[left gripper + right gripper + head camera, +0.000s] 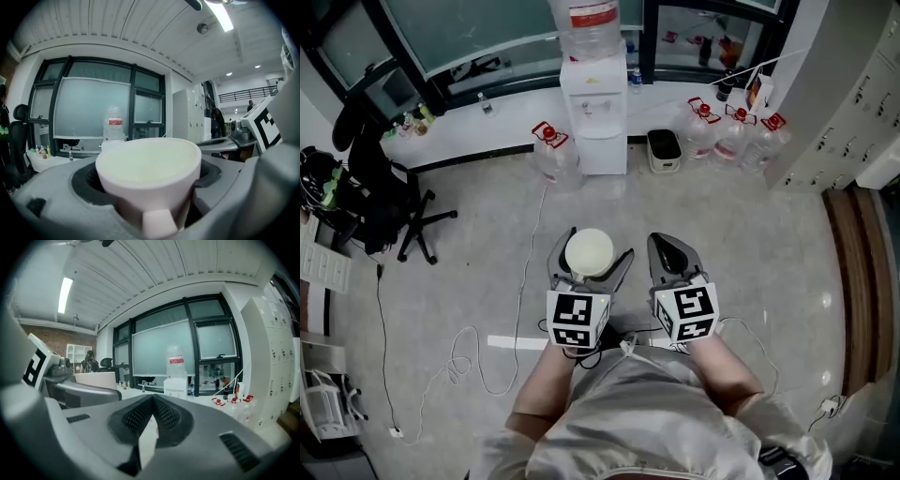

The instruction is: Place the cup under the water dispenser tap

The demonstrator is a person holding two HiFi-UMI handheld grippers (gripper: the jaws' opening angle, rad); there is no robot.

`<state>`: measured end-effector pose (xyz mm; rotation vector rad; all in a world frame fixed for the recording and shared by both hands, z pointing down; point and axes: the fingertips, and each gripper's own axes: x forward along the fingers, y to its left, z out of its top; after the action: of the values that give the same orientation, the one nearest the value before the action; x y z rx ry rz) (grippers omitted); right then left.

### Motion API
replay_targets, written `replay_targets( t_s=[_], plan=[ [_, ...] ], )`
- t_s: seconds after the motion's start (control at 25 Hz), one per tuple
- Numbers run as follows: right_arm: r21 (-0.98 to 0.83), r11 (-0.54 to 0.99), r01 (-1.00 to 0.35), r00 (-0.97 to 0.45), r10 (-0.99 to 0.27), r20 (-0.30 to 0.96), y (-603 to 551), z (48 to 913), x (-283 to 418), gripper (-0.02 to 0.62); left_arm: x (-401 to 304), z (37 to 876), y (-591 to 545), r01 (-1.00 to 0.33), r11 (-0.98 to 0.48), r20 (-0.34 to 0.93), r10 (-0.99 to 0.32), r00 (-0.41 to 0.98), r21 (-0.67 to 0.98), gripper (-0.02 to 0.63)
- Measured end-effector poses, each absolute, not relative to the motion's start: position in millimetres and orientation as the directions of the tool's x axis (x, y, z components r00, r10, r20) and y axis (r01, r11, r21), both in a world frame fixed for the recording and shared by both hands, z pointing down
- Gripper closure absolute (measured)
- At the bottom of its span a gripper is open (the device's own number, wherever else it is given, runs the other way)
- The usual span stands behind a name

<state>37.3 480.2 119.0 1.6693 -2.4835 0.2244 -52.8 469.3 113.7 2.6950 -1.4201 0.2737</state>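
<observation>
A white cup (pixel 590 252) with a pale inside sits between the jaws of my left gripper (pixel 594 246), which is shut on it with the jaws spread wide round its body. In the left gripper view the cup (pixel 150 173) fills the foreground, handle toward the camera. My right gripper (pixel 666 244) is beside it on the right, shut with nothing in it; its pads (pixel 140 416) meet at the tip. The white water dispenser (pixel 593 112) with a bottle (pixel 591 23) on top stands against the far window ledge, well ahead of both grippers. The dispenser (pixel 176 385) also appears small in the right gripper view.
Water jugs with red caps stand on the floor left (pixel 553 150) and right (pixel 736 131) of the dispenser. A black box (pixel 664 150) sits beside it. An office chair (pixel 380 192) is at the left, a white cable (pixel 469 356) trails on the floor, and lockers (pixel 853 122) line the right.
</observation>
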Motion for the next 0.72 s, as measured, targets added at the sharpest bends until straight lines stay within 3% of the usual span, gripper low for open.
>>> replay_targets(
  t_s=[0.72],
  plan=[
    [-0.118, 0.299, -0.947, -0.319, -0.917, 0.238, 439.8, 154.9, 79.2, 0.570, -23.0, 146.8, 409.9, -0.804, -0.595, 0.248, -0.775, 0.581, 0.022, 0.118]
  ],
)
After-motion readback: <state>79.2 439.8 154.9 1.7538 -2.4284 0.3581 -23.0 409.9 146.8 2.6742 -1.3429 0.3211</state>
